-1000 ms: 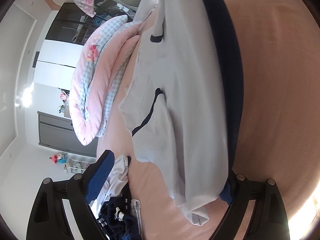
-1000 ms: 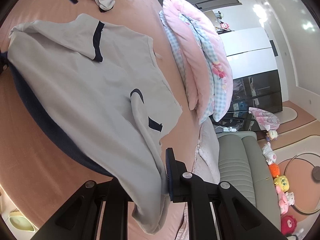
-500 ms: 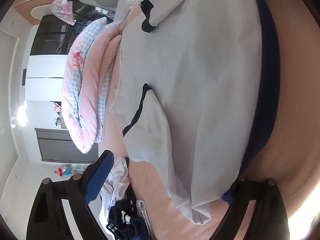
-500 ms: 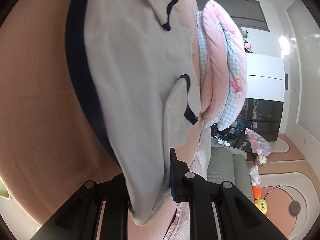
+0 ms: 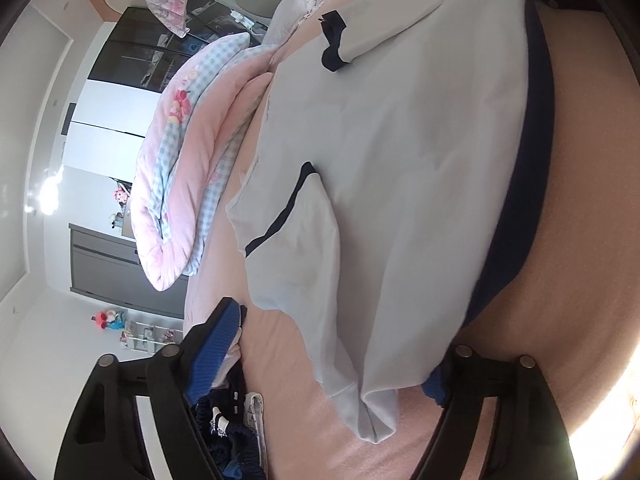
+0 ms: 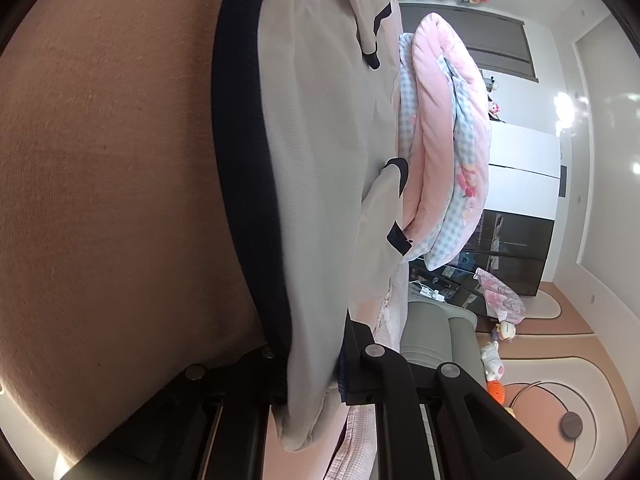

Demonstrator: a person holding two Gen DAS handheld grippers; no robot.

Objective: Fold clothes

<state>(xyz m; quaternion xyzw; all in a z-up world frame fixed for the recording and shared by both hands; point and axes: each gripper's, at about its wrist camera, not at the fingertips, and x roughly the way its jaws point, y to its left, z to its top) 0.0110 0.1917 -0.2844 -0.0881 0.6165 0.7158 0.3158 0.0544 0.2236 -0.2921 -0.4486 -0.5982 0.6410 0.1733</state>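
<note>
A light grey shirt [image 5: 400, 160] with navy trim lies spread on the pink bed sheet [image 5: 580, 240], one short sleeve [image 5: 296, 248] folded over its front. My left gripper [image 5: 332, 352] straddles the shirt's near corner. Its jaws are closing, with the cloth between them, and the blue left pad [image 5: 216, 352] stands clear of the fabric. In the right wrist view the shirt [image 6: 320, 160] runs away from my right gripper [image 6: 314, 360], which is shut on its other corner, bunched cloth hanging below the fingers.
A rolled pink and blue checked quilt [image 5: 180, 184] lies along the far side of the shirt. A heap of dark and white clothes [image 5: 228, 420] sits by my left finger. A grey sofa [image 6: 436, 332] and plush toys [image 6: 496, 360] stand beyond the bed.
The shirt came down from hanging to lying flat on the bed. My right gripper sank and rolled with its corner. The left jaws stand narrower than before.
</note>
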